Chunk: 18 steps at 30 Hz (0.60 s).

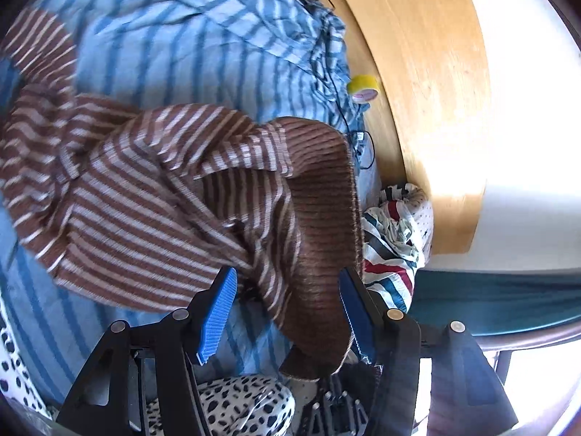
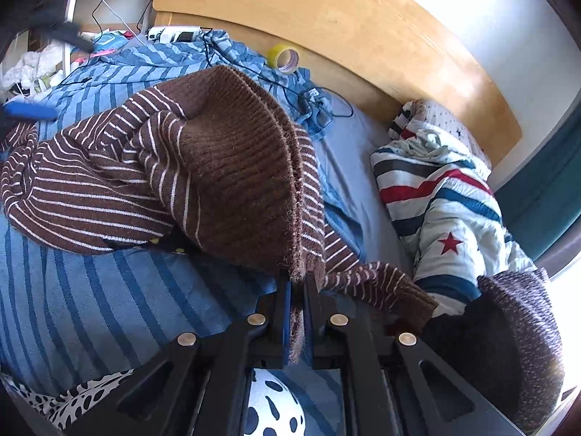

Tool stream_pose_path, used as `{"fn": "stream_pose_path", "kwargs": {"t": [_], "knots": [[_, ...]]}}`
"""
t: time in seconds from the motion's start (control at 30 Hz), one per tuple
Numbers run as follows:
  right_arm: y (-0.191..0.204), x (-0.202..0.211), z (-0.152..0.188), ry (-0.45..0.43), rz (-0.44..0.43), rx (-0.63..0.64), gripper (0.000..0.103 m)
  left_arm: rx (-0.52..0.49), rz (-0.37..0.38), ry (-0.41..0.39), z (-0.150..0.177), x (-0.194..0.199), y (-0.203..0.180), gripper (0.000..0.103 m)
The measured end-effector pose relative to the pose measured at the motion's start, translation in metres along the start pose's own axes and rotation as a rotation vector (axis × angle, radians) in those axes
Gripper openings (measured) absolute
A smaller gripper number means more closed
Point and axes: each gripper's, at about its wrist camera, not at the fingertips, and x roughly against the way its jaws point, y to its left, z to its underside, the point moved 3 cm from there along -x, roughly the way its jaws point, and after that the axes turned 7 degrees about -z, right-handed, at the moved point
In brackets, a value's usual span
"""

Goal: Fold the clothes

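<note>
A brown sweater with thin white stripes (image 1: pixel 152 196) lies bunched on the blue striped bedcover (image 1: pixel 152 54). My left gripper (image 1: pixel 287 290) is open, its blue pads (image 1: pixel 218 312) standing either side of the sweater's ribbed brown hem (image 1: pixel 319 239), which hangs between them. In the right wrist view my right gripper (image 2: pixel 298 283) is shut on the ribbed hem of the same sweater (image 2: pixel 225 167) and holds it lifted off the bed, the rest draping down to the left.
A wooden headboard (image 2: pixel 363 36) runs behind the bed. A yellow tape roll (image 2: pixel 285 57) and black cables (image 2: pixel 312 98) lie near it. A red, blue and white striped quilt (image 2: pixel 446 210) is heaped on the right. Spotted fabric (image 2: pixel 276 410) lies below the grippers. A dark knit (image 2: pixel 508 341) sits at right.
</note>
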Motion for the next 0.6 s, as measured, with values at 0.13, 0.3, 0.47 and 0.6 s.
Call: {"fn": "stream_pose_path", "kwargs": {"t": [0.13,0.3,0.47,0.6], "knots": [[-0.008,-0.006,0.005,0.019,-0.053,-0.043,0.006,-0.098,-0.024,0.042,-0.022,-0.037,-0.056,0.06],[-0.013,-0.012,0.01,0.035,-0.089,-0.068,0.006,-0.276,-0.185,0.13,-0.036,-0.103,-0.124,0.06],[-0.022,-0.023,0.016,0.072,-0.13,-0.131,0.006,-0.323,-0.323,0.224,-0.04,-0.171,-0.143,0.06],[-0.029,-0.032,0.019,0.093,-0.145,-0.172,0.006,-0.28,-0.39,0.262,-0.041,-0.203,-0.133,0.06]]}}
